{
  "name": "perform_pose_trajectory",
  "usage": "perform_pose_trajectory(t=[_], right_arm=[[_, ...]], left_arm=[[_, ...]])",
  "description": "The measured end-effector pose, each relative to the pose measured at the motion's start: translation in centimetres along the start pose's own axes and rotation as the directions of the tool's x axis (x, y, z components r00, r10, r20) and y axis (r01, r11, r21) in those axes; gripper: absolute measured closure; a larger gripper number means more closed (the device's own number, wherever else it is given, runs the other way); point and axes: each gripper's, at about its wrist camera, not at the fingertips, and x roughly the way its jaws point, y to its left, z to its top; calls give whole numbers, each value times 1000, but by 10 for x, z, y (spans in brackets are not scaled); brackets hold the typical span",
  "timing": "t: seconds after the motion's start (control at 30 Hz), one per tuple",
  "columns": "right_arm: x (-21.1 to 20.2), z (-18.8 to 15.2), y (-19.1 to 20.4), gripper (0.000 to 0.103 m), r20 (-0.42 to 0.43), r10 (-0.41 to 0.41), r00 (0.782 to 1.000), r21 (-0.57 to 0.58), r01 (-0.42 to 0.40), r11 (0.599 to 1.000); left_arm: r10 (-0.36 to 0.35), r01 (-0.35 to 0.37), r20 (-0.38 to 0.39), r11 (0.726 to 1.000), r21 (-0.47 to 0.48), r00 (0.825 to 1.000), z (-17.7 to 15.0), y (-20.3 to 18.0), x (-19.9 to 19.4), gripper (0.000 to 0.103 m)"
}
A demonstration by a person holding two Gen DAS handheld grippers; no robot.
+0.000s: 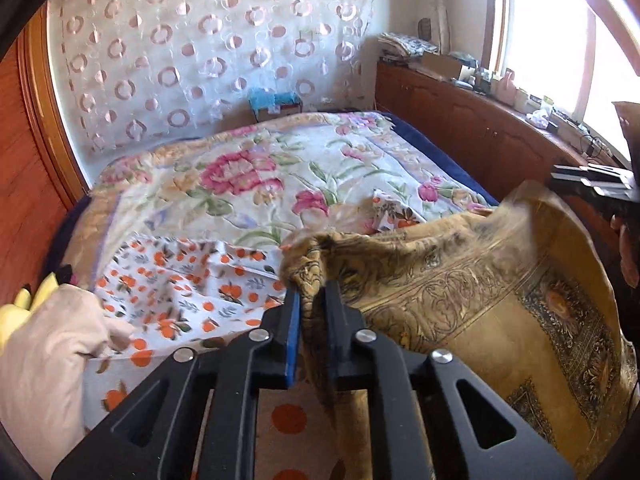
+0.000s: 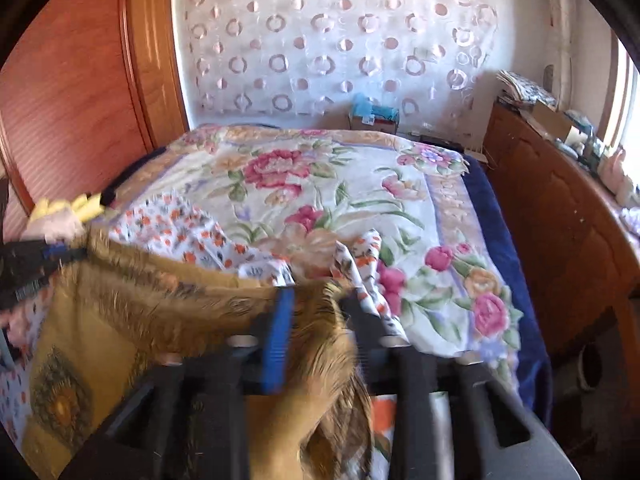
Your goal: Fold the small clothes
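Holding the scarf (image 1: 472,300) up over the bed (image 1: 280,184) w/ both: your left hand-held gripper (image 1: 314,292) clamps one corner, right hand-held gripper (image 2: 316,300) clamps another. Scarf stretched btwn them. Orange-print cloth (image 1: 180,280) lies on bed beneath.

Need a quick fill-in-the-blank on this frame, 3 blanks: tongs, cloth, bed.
1. Both tongs, left tongs and right tongs, are shut on the mustard ____.
2. The cloth with the ____ fruit print lies on the bed beneath it.
3. The floral quilt covers the ____.

Missing words: patterned cloth; orange; bed
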Motion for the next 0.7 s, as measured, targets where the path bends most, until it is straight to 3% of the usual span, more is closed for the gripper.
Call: perform_pose_trajectory(t=[0.03, 0.1, 0.2, 0.3, 0.53, 0.7], right_arm=[[-7, -4, -1, 57, -5, 9, 1000, 0, -9, 1000], [-20, -21, -3, 57, -39, -3, 999, -15, 2, 1000], [-38, -54, 1, 58, -104, 15, 994, -42, -20, 999], [-49, -81, 1, 58, -162, 24, 987, -6, -25, 1000], [-95, -127, 11, 63, -197, 77, 977, 46, -69, 997], [-122, -150, 0, 64, -235, 55, 970, 80, -37, 996]], left_arm=[[10, -10, 14, 1000, 9, 1000, 0, -1, -6, 84], [-4, 4, 38, 1000, 15, 999, -2, -2, -19, 55], [-47, 46, 46, 999, 22, 998, -6, -6, -35, 38], [-77, 75, 46, 997, 35, 996, -14, -15, -48, 36], [-160, 161, -19, 986, 55, 987, -40, -50, -66, 36], [-201, 202, -31, 978, 49, 979, -63, -71, -78, 36]])
